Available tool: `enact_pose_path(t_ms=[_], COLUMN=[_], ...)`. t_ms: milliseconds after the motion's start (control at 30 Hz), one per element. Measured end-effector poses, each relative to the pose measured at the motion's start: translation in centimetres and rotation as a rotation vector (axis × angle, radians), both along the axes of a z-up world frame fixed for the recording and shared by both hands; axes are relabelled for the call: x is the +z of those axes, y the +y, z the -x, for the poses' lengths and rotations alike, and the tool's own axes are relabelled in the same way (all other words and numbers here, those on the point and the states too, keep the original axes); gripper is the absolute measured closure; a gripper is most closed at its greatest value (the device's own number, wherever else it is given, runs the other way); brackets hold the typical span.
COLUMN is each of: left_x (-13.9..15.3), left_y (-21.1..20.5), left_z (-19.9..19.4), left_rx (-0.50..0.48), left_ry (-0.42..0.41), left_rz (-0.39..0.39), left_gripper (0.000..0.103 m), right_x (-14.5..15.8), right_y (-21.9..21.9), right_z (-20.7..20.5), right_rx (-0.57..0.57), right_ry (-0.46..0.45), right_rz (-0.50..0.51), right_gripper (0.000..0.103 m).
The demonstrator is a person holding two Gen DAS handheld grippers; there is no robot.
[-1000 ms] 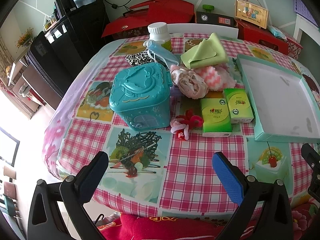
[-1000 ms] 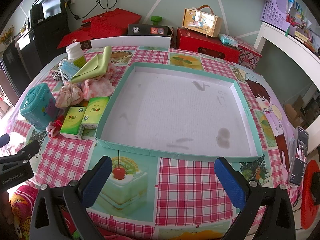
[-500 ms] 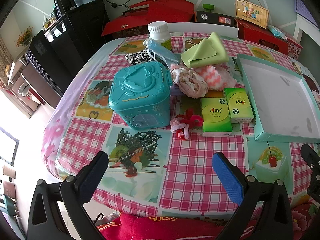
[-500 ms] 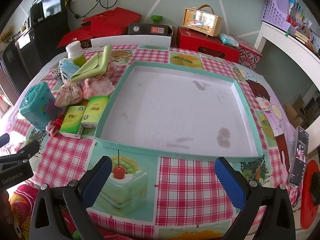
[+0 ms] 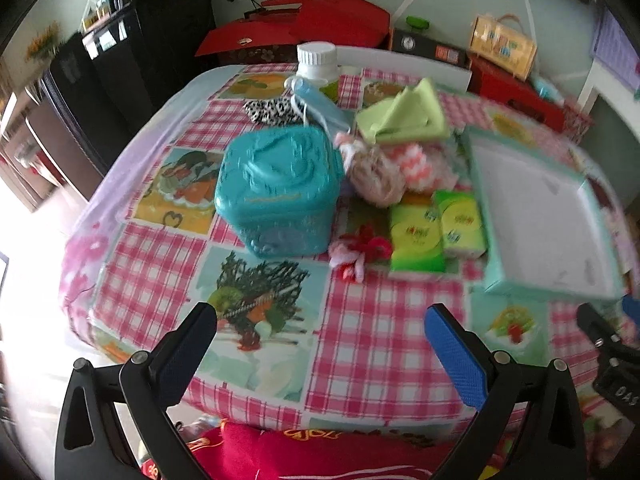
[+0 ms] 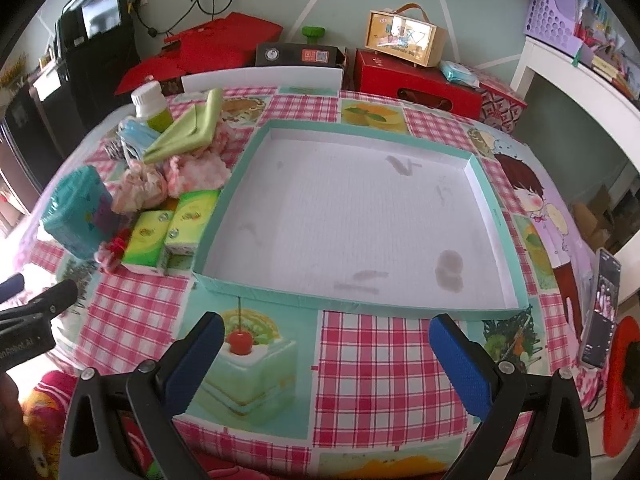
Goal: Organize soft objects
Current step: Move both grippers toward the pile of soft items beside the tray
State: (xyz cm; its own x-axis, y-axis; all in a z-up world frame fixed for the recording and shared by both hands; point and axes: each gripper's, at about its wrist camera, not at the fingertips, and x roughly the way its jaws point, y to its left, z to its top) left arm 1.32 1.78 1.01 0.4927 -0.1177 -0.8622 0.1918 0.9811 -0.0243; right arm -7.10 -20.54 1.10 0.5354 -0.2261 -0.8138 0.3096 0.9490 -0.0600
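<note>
Nothing is being held yet: both the left claw (image 5: pixel 320 340) and right claw (image 6: pixel 326 344) are hovering wide, tray (image 6: pixel 256 294) lying empty ahead of the right, so I reckon the left needs to reach forward for the hair tie (image 5: pixel 360 250).

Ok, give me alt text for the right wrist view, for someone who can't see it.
An empty teal-rimmed tray sits on a checked tablecloth beyond the open right gripper. Left of it lie two green tissue packs, crumpled pink cloths and a teal box.

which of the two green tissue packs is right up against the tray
The smaller, lighter green tissue pack, lying along the tray's left wall. The other green pack lies on its far side, next to the red and white hair tie.
</note>
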Motion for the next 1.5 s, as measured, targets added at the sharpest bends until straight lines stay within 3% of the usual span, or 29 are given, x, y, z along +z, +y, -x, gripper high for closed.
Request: enact_pose_path(t_ms=[233,467,700,1067,1333,1500], left_x=[4.9,5.4,5.0,3.7,1.5,0.3], left_y=[0.4,0.7,-0.7,-2.7,-2.3,-2.5], left_z=[-3.3,-7.9,-11.1,-14.5,-17.1,-18.3], left_rx=[-0.013,0.012,-0.032,-0.040,-0.040,-0.098], left_ry=[-0.086,-0.077,-0.037,0.004,0.145,0.243], left_rz=[0.125,0.214,0.223,0.126,0.173,0.147], left_gripper=[0.000,0.000,0.000,0.000,0.000,0.000], right_x=[3.1,4.7,4.2,3.5,2.2,1.3], right_y=[0.2,1.3,1.2,-0.2,-1.1,-1.3], right_z=[-2.5,-6.4,-10.8,-15.6,-18.2,-19.5], right_rx=[0.049,0.134,0.171,0.170,0.175,0.203], right_ry=[-0.083,-0.141,-0.149,-0.149,-0.141,-0.126], right_rz=[-0.027,-0.040,-0.107,-0.155,-0.217,-0.280], right_gripper=[0.000,0.000,0.000,0.000,0.000,0.001])
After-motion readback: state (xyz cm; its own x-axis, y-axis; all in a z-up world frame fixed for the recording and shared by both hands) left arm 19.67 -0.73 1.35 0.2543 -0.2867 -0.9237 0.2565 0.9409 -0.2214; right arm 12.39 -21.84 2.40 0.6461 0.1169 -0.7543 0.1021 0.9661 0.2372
